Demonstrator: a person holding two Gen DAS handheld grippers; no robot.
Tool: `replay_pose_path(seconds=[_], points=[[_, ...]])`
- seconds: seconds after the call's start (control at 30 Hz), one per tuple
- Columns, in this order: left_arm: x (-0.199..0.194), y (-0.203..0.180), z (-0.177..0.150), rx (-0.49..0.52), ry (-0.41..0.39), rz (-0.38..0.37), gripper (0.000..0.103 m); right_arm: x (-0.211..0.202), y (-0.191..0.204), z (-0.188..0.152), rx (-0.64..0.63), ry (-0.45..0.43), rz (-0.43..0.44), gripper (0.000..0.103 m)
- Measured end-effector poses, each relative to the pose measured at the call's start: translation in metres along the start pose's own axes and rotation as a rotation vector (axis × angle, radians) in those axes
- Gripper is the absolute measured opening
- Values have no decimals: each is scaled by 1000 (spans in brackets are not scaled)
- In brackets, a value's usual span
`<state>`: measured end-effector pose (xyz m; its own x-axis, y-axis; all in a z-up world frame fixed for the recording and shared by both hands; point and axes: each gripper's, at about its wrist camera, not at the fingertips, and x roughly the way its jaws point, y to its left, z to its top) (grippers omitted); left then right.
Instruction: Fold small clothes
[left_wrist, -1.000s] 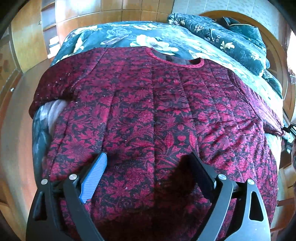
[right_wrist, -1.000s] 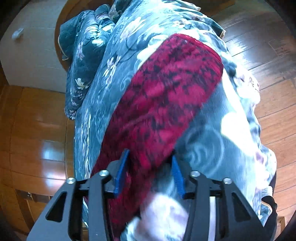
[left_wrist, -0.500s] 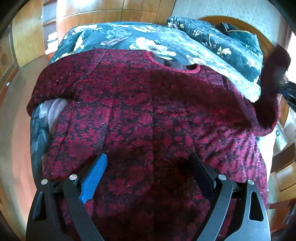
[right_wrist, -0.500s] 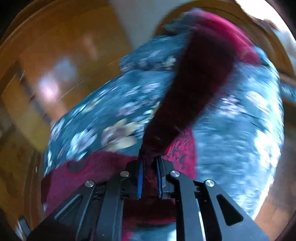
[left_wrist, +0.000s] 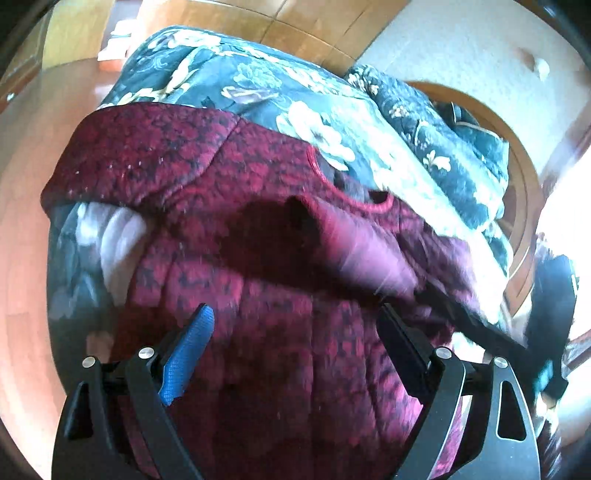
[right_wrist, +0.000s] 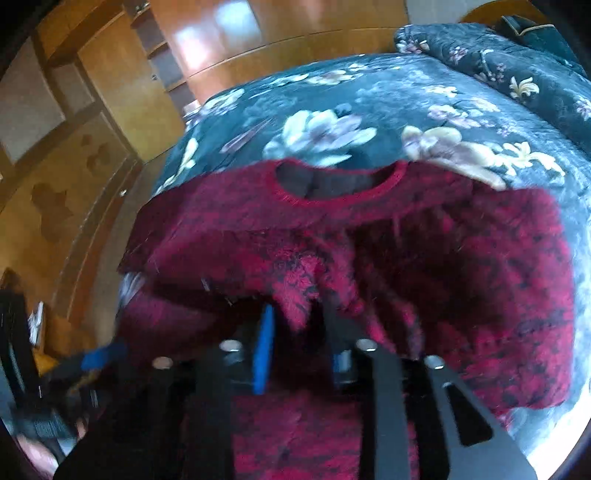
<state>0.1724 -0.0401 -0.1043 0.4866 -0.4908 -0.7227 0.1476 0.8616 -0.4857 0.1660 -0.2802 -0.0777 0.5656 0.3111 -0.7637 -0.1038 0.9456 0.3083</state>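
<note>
Wooden wardrobe panelling (right_wrist: 122, 85) and a wood floor (left_wrist: 26, 192) are being shown around a bed, which is being covered by a dark blue floral quilt (right_wrist: 332, 110); a second folded quilt of the same print (left_wrist: 436, 129) is being kept at the headboard end, toward 1 o'clock in the left wrist view. A crimson and black patterned sweater (left_wrist: 280, 332) is being spread over the quilt, its round neckline (right_wrist: 332, 184) lying toward 12 o'clock in the right wrist view and its body running down to 6 o'clock. In the left wrist view the sweater's far sleeve is being left draped over the bed edge at 10 o'clock, while the near sleeve (left_wrist: 354, 243) is being laid across the chest from 3 o'clock, blurred with motion.

The left claw (left_wrist: 295, 325) is being held wide above the lower body of the sweater, nothing being gripped between its blue pad (left_wrist: 188, 350) and its black finger. The right claw (right_wrist: 299, 332) is being held narrow and its jaws are being opened; a tuft of the sleeve fabric (right_wrist: 299, 284) is being seen just ahead of the two fingertips, at 12 o'clock from them, and whether the pads are pressing on it cannot be told through the blur. At 8 o'clock in the right wrist view a dark blurred shape with a blue patch is being seen low beside the bed
</note>
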Motion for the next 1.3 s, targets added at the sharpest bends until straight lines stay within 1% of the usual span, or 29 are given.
replay_pose_path(seconds=[0.03, 0.07, 0.1, 0.17, 0.2, 0.27, 0.3, 0.37, 0.4, 0.43, 0.47, 0.5, 0.57, 0.6, 0.67, 0.73, 0.8, 0.83, 0.87, 0.93, 0.97, 1.0, 1.03, 1.1, 1.17, 1.2, 1.3], points=[[3, 3, 8, -20, 0, -12, 88, -4, 1, -5, 0, -4, 5, 34], [5, 4, 12, -32, 1, -18, 88, -9, 0, -10, 10, -11, 15, 42], [8, 7, 19, -50, 3, -26, 88, -17, -5, -16, 25, -23, 25, 45], [17, 10, 30, -80, 14, -46, 88, -40, -21, -30, 58, -43, 23, 46], [26, 11, 36, -93, 38, -53, 88, -52, -28, -32, 74, -51, 22, 49], [38, 12, 40, -106, 57, -39, 88, -73, -46, -50, 127, -76, 1, 51], [45, 12, 42, -113, 71, -45, 88, -81, -55, -58, 154, -84, -15, 51], [57, 10, 45, -127, 95, -71, 73, -99, -83, -76, 237, -101, -63, 52], [63, 7, 46, -129, 112, -84, 56, -103, -91, -81, 260, -105, -75, 52], [71, 1, 47, -117, 133, -101, 44, -108, -104, -88, 295, -110, -96, 52], [74, -4, 49, -94, 141, -85, 22, -111, -113, -93, 318, -110, -115, 52], [75, -12, 53, -56, 131, -51, 5, -111, -120, -96, 334, -106, -129, 52], [67, -19, 64, -51, 96, -84, 4, -107, -132, -100, 367, -93, -150, 51], [55, -27, 76, -42, 55, -111, 2, -105, -135, -100, 374, -92, -155, 48], [35, -36, 92, -25, -7, -145, 2, -102, -142, -97, 385, -93, -170, 46], [11, -44, 106, 8, -80, -150, 2, -96, -145, -89, 387, -100, -186, 45], [-2, -46, 115, 36, -119, -123, 2, -90, -149, -80, 393, -114, -205, 42], [-2, -45, 116, 60, -122, -76, 2, -88, -150, -75, 402, -127, -196, 41], [1, -43, 115, 70, -113, -51, 2, -86, -149, -71, 404, -135, -185, 40], [19, -34, 107, 92, -55, 38, 2, -80, -142, -66, 361, -136, -193, 39], [28, -29, 102, 102, -33, 82, 2, -74, -138, -65, 340, -118, -210, 39], [36, -24, 95, 111, -14, 117, 2, -64, -138, -66, 331, -73, -239, 37], [42, -18, 89, 112, 1, 131, 2, -58, -139, -68, 333, -42, -254, 36], [47, -9, 83, 99, 11, 122, 2, -56, -137, -72, 316, -2, -230, 36], [48, -4, 80, 87, 8, 110, 2, -70, -131, -75, 267, 8, -209, 36], [46, -4, 79, 85, 3, 104, 2, -78, -128, -76, 252, 8, -190, 36], [39, -5, 81, 79, -21, 79, 2, -102, -113, -67, 188, -44, -141, 36]])
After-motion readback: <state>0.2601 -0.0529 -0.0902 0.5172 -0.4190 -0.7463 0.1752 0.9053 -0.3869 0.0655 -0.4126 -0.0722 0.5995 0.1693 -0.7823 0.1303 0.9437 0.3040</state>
